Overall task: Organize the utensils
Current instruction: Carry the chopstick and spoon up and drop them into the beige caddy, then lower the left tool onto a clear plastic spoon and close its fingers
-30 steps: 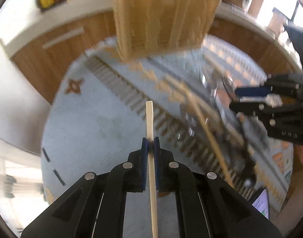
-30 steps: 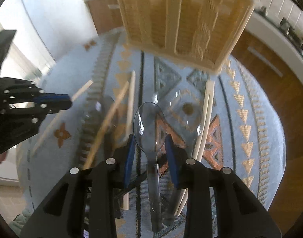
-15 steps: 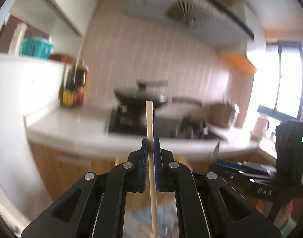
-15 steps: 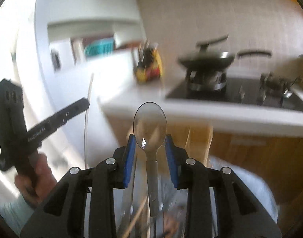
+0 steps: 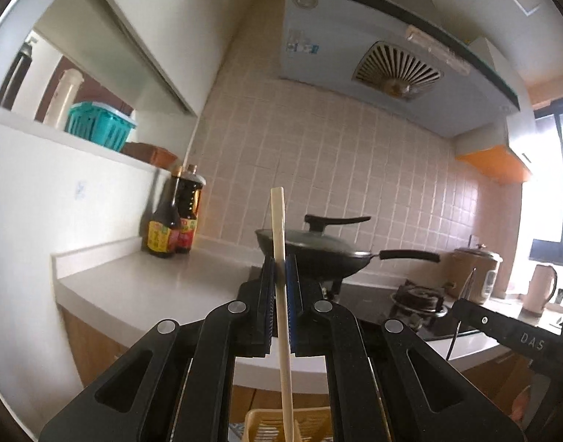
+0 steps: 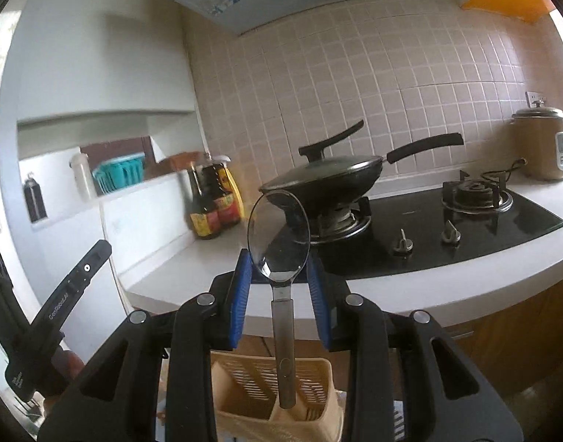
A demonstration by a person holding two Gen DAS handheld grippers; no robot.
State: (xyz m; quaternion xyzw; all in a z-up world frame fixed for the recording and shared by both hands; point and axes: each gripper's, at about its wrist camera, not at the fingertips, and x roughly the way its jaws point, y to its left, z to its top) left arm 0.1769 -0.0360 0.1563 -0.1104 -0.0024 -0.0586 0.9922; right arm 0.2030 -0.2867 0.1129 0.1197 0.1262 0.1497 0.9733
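Chopstick [image 5: 280,258] stands upright at frame centre, clamped between the nearly closed blue pads of the left gripper [image 5: 280,269], its lower end over the basket [image 5: 266,425] at the bottom edge. The right gripper [image 6: 277,276] has its pads partly apart, closed on the spoon [image 6: 279,235], bowl up, handle hanging down into the basket [image 6: 244,386] at lower centre. Wok [image 6: 325,176] sits on the stove [image 6: 429,235] behind.

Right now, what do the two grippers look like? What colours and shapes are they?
Both are matte black plastic with angled linkage arms and round silver rivets. The left gripper has thin, ribbed dark-blue pads on its fingers. The right gripper has wider bright-blue pads. White lettering runs along each one's side, seen from the other's camera. No cables or sleeves are visible.
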